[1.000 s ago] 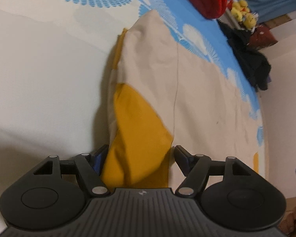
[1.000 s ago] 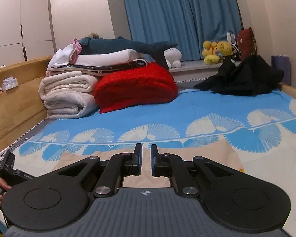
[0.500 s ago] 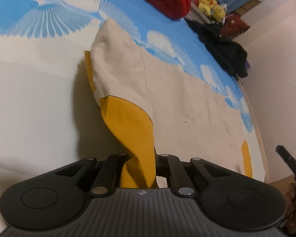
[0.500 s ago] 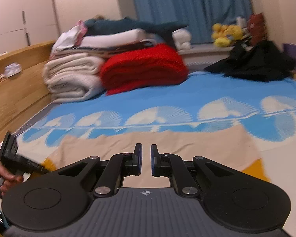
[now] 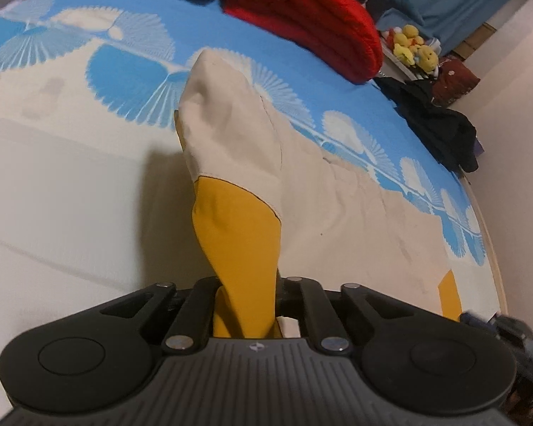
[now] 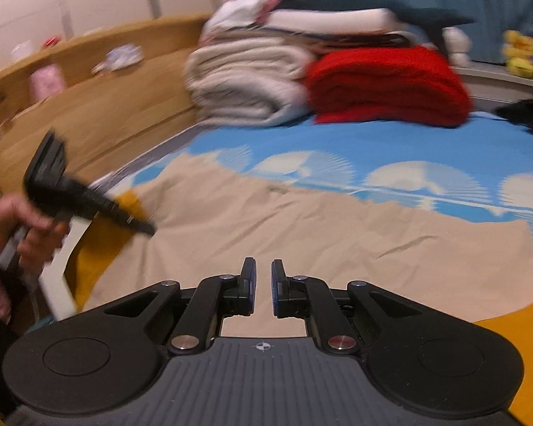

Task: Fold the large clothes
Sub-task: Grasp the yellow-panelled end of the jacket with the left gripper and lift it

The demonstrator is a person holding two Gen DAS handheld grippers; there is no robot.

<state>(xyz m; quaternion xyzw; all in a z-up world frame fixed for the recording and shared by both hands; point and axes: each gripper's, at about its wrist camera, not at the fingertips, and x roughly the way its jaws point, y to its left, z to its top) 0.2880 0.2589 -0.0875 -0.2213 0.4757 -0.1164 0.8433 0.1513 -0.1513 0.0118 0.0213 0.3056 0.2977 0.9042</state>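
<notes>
A large beige cloth (image 5: pixel 355 213) with mustard-yellow corners lies spread on the bed. My left gripper (image 5: pixel 247 291) is shut on its near yellow corner (image 5: pixel 238 234) and lifts it, so the cloth rises in a peak. In the right wrist view the same cloth (image 6: pixel 319 234) lies flat, with a yellow corner at the right (image 6: pixel 515 333). My right gripper (image 6: pixel 263 280) hovers over the cloth's near edge, jaws almost closed with a narrow gap, holding nothing. The left gripper (image 6: pixel 89 198) and the hand on it show at the left, blurred.
Blue-and-white patterned bedsheet (image 5: pixel 142 71). Folded red blanket (image 6: pixel 387 85) and stacked pale bedding (image 6: pixel 245 81) at the bed's far end. Black clothes (image 5: pixel 440 131) and yellow plush toys (image 5: pixel 414 48) by the far side. Wooden bed rail (image 6: pixel 89 106) at left.
The left gripper closed on the yellow corner and lifted it. The right gripper swung left and lower over the cloth; the left gripper came into its view.
</notes>
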